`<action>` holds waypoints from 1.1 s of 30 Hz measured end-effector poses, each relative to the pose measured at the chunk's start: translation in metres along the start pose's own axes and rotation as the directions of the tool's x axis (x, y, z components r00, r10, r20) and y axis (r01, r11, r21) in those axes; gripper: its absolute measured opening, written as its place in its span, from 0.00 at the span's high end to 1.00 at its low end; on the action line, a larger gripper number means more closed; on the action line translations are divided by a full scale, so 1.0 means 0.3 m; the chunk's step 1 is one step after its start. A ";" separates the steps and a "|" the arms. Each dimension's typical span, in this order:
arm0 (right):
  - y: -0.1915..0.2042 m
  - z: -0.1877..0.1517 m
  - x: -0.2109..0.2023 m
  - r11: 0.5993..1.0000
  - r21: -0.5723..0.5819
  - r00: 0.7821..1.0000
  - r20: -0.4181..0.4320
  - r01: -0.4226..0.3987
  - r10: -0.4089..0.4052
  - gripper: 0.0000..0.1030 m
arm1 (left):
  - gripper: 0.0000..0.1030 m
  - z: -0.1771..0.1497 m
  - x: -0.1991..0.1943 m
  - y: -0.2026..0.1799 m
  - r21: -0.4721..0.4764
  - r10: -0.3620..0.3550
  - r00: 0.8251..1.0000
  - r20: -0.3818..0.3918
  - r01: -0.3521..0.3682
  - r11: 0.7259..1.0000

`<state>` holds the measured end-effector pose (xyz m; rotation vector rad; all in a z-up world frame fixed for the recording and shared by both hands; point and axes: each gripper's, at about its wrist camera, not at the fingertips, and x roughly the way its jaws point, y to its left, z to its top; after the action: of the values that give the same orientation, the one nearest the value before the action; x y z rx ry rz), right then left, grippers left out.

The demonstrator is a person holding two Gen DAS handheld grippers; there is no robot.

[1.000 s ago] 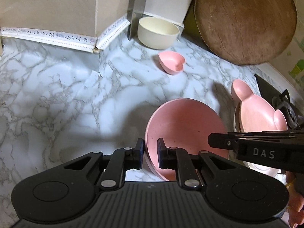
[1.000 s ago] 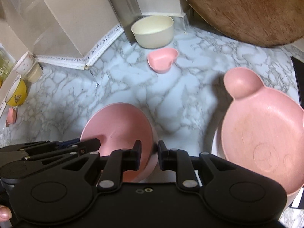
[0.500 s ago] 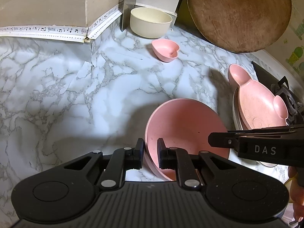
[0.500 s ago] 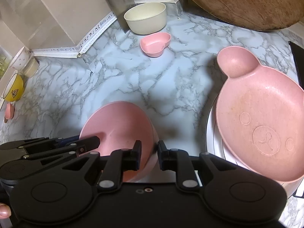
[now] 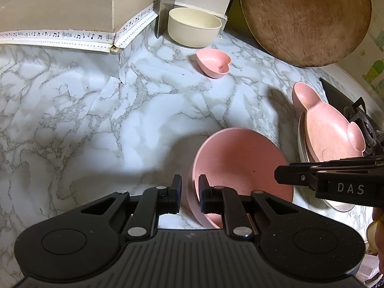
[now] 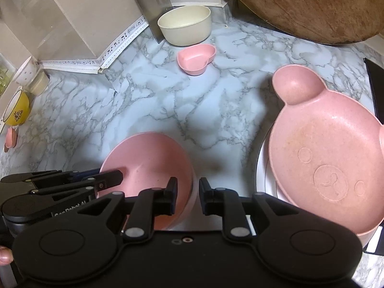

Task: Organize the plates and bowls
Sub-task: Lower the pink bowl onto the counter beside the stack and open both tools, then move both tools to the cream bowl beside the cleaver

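Note:
A round pink bowl (image 5: pixel 240 168) hangs tilted just above the marble counter (image 5: pixel 96 120), held from both sides. My left gripper (image 5: pixel 190 193) is shut on its left rim, one finger inside and one outside. My right gripper (image 6: pixel 188 195) is shut on the right rim of the same bowl (image 6: pixel 148 158). To the right lies a pink bear-shaped plate (image 6: pixel 324 156) on a white plate (image 6: pixel 262 168). A small pink heart bowl (image 5: pixel 213 62) and a cream bowl (image 5: pixel 194 27) stand at the back.
A round wooden board (image 5: pixel 304 16) leans against the back wall on the right. A black stove (image 5: pixel 360 120) borders the bear plate. A yellow cup (image 6: pixel 16 109) and other small cups stand at the far left. Beige boxes (image 5: pixel 60 2) line the back left.
Both grippers keep the same grip on the pink bowl. The views have shifted only slightly, and the dishes on the counter have not moved.

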<state>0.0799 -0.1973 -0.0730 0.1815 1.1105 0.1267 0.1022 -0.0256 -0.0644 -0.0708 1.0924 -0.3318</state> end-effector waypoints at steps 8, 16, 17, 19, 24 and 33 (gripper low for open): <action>0.003 0.011 -0.034 1.000 -0.002 1.000 0.029 0.002 -0.002 0.80 | 0.84 0.013 -0.036 0.004 0.001 0.010 0.999 0.042 -0.010 1.000; 0.017 0.033 -0.092 0.999 -0.047 0.994 0.112 -0.009 0.015 0.80 | 0.68 0.047 -0.078 -0.002 0.028 0.022 0.995 0.099 -0.025 0.999; 0.019 0.039 -0.100 0.999 -0.053 0.992 0.126 -0.008 0.015 0.80 | 0.64 0.054 -0.085 -0.003 0.032 0.019 0.994 0.109 -0.023 0.999; 0.022 0.050 -0.119 0.997 -0.069 0.988 0.154 -0.019 0.030 0.80 | 0.37 0.068 -0.100 -0.006 0.034 0.019 0.991 0.134 -0.024 0.999; 0.022 0.087 -0.157 0.995 -0.095 0.974 0.218 -0.037 0.057 0.78 | 0.31 0.109 -0.130 -0.028 0.050 0.027 0.981 0.192 -0.038 0.998; -0.007 0.169 -0.204 0.993 -0.106 0.946 0.315 -0.048 0.080 0.60 | 0.25 0.196 -0.156 -0.050 0.038 0.040 0.965 0.260 -0.052 0.998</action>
<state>0.0986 -0.2151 0.0023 0.1450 0.7737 0.2018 0.1308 -0.0319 0.0063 -0.0473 0.8250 -0.2957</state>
